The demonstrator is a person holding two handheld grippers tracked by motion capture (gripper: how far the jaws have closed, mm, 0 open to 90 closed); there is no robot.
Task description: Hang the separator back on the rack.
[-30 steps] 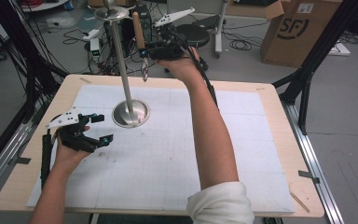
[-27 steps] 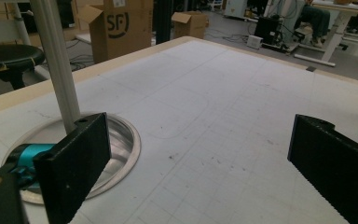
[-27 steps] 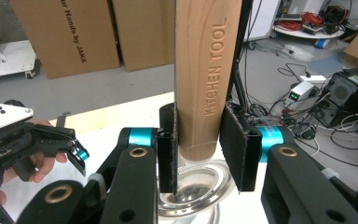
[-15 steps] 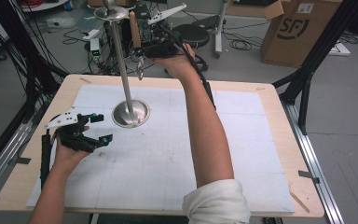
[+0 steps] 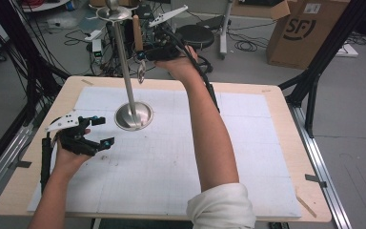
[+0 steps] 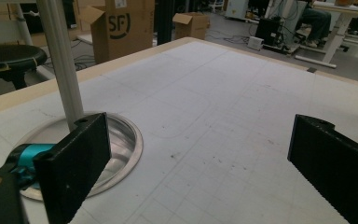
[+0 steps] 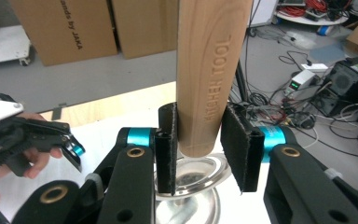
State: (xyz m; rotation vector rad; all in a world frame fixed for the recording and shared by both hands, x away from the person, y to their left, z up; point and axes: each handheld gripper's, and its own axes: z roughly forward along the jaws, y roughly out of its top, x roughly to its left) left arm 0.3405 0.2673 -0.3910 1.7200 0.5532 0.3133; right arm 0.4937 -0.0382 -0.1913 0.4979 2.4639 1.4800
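The right gripper point(image 5: 143, 51) was raised at the far edge of the table point(image 5: 267, 143), closed on the wooden handle of the tool point(image 5: 136, 31). In the right gripper view the 2 pads point(image 7: 235, 149) sat on either side of the handle's lower end, with the tool point(image 7: 212, 70) rising straight up from between them. Its long axis was upright, parallel to the pole point(image 5: 126, 71) of the stand and just beside it, on the gripper's side. A small metal part hung below the grip; I could not tell its shape. The stand's top disc point(image 5: 114, 13) lay level with the handle's upper end, and it showed just past the right gripper point(image 7: 200, 149) and below the handle.

The likely next move, bringing the tool onto the stand's top, would be a short sideways shift toward the pole with the handle kept vertical.

The left gripper point(image 5: 106, 130) rested low on the table near the base point(image 5: 133, 116), its jaws wide apart and empty. Only the right hand was placed to act at the top.
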